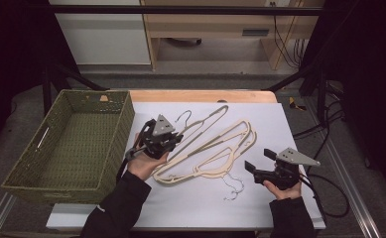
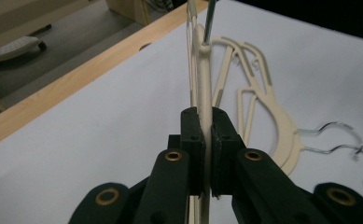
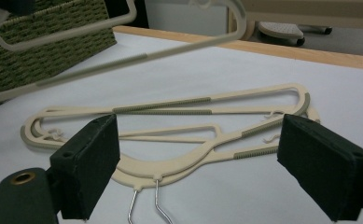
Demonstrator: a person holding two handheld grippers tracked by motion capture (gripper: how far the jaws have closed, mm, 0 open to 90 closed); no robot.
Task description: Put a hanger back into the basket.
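Observation:
My left gripper [image 1: 170, 141] [image 2: 207, 126] is shut on a cream plastic hanger [image 1: 215, 114] [image 2: 202, 70] and holds it off the white sheet, edge-on between the pads, its metal hook [image 1: 183, 117] towards the back. Two more cream hangers [image 1: 208, 168] [image 3: 170, 140] lie overlapped on the sheet, their wire hooks [image 1: 232, 187] [image 2: 342, 144] towards the front. My right gripper [image 1: 257, 158] [image 3: 207, 154] hovers low at the right of them, jaws wide open with nothing gripped. In the right gripper view the raised hanger [image 3: 123, 56] crosses the top.
A green woven basket [image 1: 125, 124] [image 3: 44, 51] stands at the left of the table, beside the left hand. The white sheet [image 1: 280, 129] covers the wooden tabletop [image 1: 200, 95]. Cables trail off the table's right side.

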